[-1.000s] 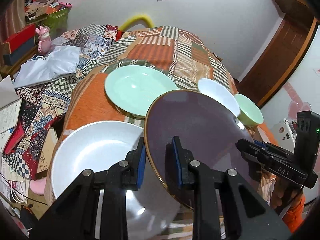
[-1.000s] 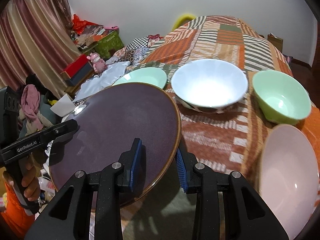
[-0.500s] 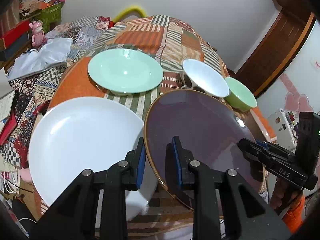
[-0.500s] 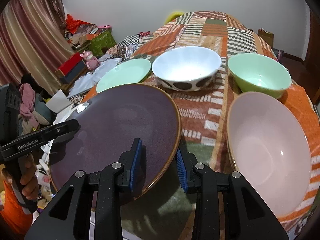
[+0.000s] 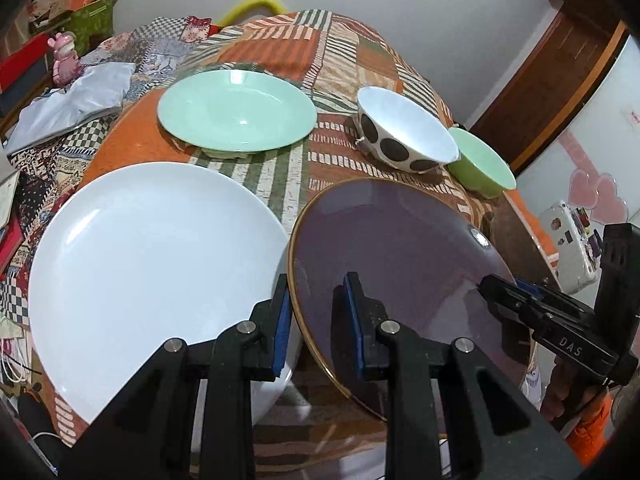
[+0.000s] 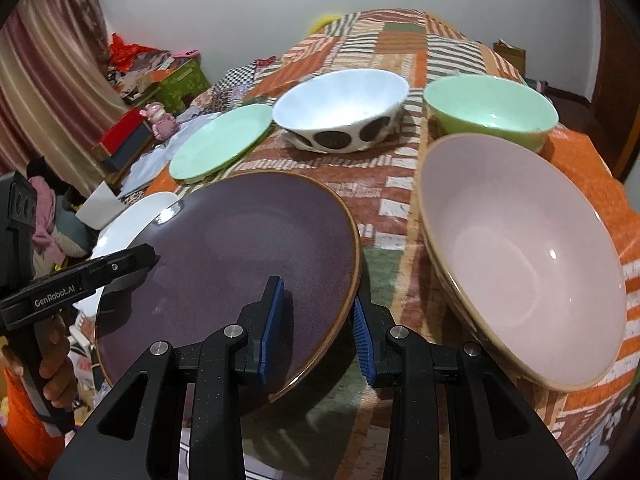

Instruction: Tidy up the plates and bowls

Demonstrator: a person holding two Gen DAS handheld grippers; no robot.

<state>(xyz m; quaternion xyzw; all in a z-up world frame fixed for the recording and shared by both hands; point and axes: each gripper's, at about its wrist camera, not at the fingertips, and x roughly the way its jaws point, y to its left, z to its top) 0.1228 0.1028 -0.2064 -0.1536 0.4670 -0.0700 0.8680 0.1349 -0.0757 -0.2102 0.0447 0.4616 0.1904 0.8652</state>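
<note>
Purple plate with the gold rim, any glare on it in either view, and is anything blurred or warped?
Left wrist view: one small bright glare spot at the far right rim of the purple gold-rimmed plate; the fisheye bends the wooden door frame. Right wrist view: a glint on the plate's far left edge; the green bowl looks slightly smeared.
</note>
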